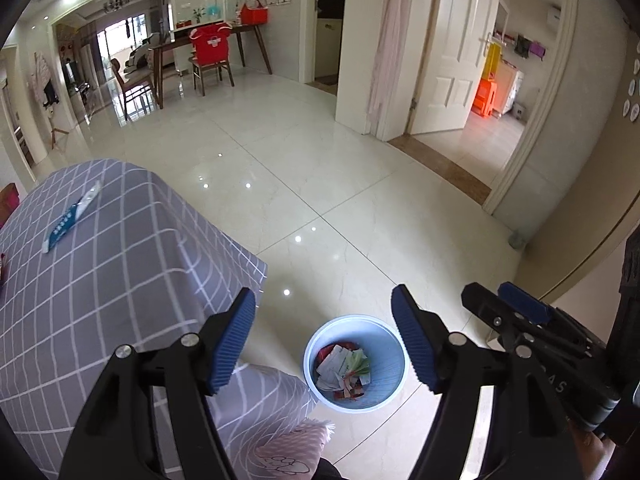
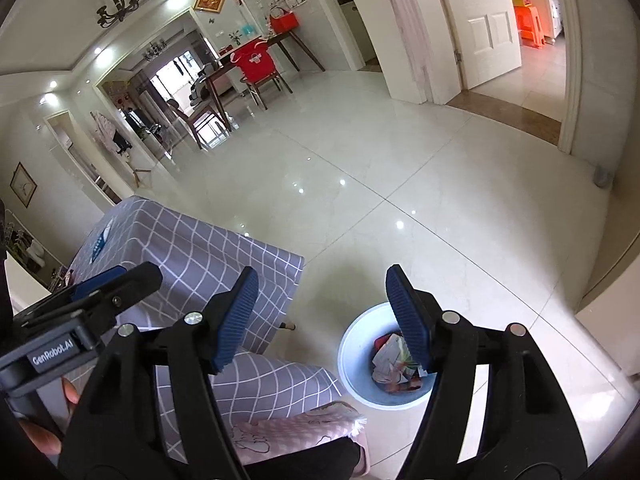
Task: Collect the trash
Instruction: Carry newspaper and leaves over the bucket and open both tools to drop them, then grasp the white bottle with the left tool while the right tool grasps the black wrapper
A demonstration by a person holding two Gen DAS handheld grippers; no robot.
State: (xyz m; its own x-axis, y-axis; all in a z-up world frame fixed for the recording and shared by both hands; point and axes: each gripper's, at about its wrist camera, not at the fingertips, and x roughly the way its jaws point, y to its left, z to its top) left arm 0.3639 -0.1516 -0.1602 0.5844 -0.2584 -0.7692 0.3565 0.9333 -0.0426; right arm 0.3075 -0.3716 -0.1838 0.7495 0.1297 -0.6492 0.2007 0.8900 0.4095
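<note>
Floor tiles (image 1: 320,168) glossy, mirror-like. Checked tablecloth (image 1: 100,280) matt woven cloth. Bin (image 1: 390,368) at 6 o'clock smooth plastic, holding paper scraps (image 1: 344,368). Gripper pads (image 1: 234,340) ribbed, matt.

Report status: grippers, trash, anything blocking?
Left gripper open, empty. Right gripper open, empty. Blue bin holds wrappers; one packet left on checked tablecloth. Nothing blocking.

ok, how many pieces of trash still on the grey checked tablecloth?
1 clearly: a long blue-and-white wrapper lying flat near the far left of the grey checked tablecloth. A reddish scrap at the cloth's left edge is cut off, so more may be hidden out of frame.
</note>
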